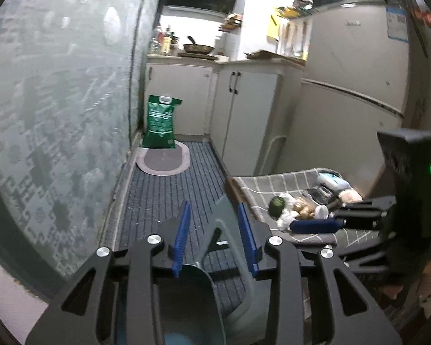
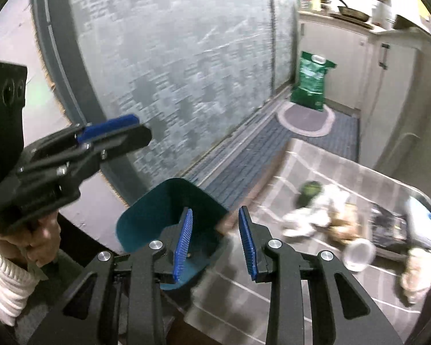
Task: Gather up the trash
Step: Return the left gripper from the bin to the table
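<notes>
Left gripper (image 1: pixel 214 234) is held angled downward, jaws parted, nothing pressed between the blue pads (image 1: pixel 182 230). Right gripper (image 2: pixel 215 241) is pitched down more steeply, jaws likewise parted with no contact on the pads. Left hand (image 2: pixel 38 240) is wrapped round its handle (white ribbed sleeve (image 2: pixel 5 284) at the wrist).

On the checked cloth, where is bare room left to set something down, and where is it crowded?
Free: the checked cloth at its far end towards the oval mat, and the near stretch by the teal bin. Crowded: the trash pile along the right side.
</notes>
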`<state>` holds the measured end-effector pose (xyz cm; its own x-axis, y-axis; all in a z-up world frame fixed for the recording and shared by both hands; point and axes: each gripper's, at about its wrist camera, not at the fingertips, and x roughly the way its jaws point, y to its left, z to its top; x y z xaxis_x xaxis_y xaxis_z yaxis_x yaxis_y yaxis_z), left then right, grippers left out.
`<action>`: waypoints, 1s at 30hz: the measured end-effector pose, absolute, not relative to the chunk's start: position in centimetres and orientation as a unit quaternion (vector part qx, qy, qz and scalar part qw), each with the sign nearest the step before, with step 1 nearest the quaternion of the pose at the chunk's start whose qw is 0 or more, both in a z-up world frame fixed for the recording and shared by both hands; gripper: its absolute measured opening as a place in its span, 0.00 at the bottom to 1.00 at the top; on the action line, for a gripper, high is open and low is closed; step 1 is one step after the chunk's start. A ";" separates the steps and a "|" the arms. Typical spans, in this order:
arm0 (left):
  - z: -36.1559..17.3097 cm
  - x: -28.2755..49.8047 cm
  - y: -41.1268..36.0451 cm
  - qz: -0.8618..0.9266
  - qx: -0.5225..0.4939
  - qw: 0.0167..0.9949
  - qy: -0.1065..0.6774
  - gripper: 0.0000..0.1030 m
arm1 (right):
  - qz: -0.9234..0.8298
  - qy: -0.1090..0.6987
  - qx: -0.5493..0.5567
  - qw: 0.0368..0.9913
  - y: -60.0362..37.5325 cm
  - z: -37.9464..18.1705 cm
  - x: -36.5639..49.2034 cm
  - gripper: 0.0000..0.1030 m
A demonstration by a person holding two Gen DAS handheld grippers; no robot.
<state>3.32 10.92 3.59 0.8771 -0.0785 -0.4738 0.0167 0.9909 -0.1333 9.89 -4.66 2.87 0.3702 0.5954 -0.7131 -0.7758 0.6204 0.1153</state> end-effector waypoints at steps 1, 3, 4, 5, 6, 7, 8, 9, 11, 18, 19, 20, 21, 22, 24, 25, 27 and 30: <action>3.4 3.7 10.4 -0.029 -0.059 0.966 0.250 0.36 | 0.413 0.373 -0.118 0.822 -5.4 2.9 10.2 0.32; 2.9 4.3 9.3 -0.036 -0.053 0.964 0.258 0.36 | 0.403 0.373 -0.113 0.828 -6.8 3.0 10.6 0.32; 2.7 4.7 8.8 -0.041 -0.050 0.963 0.262 0.36 | 0.400 0.373 -0.112 0.830 -7.2 3.0 10.7 0.32; 2.5 4.9 8.4 -0.045 -0.048 0.962 0.265 0.36 | 0.394 0.372 -0.110 0.833 -8.0 3.0 11.0 0.32; 2.3 5.2 7.9 -0.050 -0.045 0.961 0.268 0.36 | 0.389 0.372 -0.108 0.836 -8.5 3.0 11.1 0.34; 2.0 5.6 7.4 -0.053 -0.042 0.960 0.272 0.36 | 0.383 0.371 -0.108 0.839 -9.3 3.0 11.3 0.35; 1.8 5.8 7.1 -0.055 -0.040 0.959 0.275 0.36 | 0.378 0.370 -0.108 0.842 -9.8 2.9 11.4 0.36; 1.5 6.2 6.5 -0.058 -0.036 0.958 0.280 0.36 | 0.374 0.370 -0.106 0.844 -10.4 2.9 11.6 0.37; 1.0 6.9 5.6 -0.065 -0.031 0.955 0.288 0.36 | 0.367 0.371 -0.101 0.847 -11.5 2.9 11.7 0.39; -0.2 9.0 2.9 -0.089 -0.020 0.945 0.313 0.37 | 0.345 0.371 -0.092 0.857 -14.9 2.7 12.2 0.45; -0.5 9.4 2.6 -0.093 -0.023 0.943 0.319 0.37 | 0.342 0.370 -0.090 0.859 -15.5 2.7 12.4 0.47; -0.7 9.8 2.4 -0.097 -0.025 0.941 0.323 0.37 | 0.339 0.370 -0.088 0.860 -15.9 2.7 12.5 0.49; -0.9 10.0 2.2 -0.100 -0.025 0.939 0.327 0.37 | 0.334 0.371 -0.086 0.862 -16.4 2.7 12.7 0.50; -1.1 10.2 1.9 -0.100 -0.024 0.938 0.330 0.37 | 0.331 0.371 -0.084 0.864 -16.8 2.6 12.8 0.51; -1.5 10.8 1.5 -0.098 -0.019 0.936 0.336 0.37 | 0.320 0.371 -0.083 0.868 -18.0 2.5 13.0 0.52; -1.6 11.1 1.2 -0.095 -0.017 0.936 0.339 0.37 | 0.312 0.369 -0.087 0.871 -18.6 2.4 13.1 0.54; -2.0 11.5 0.9 -0.093 -0.017 0.933 0.347 0.37 | 0.299 0.364 -0.097 0.877 -19.4 2.3 13.1 0.60; -2.4 11.9 0.5 -0.090 -0.014 0.931 0.353 0.36 | 0.285 0.363 -0.095 0.882 -21.0 2.1 13.4 0.65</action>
<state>11.91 0.50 -2.42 0.7354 -0.1770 -0.6541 0.1569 0.9835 -0.0898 13.39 -21.02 2.10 0.5736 0.4344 -0.6945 -0.5720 0.8193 0.0401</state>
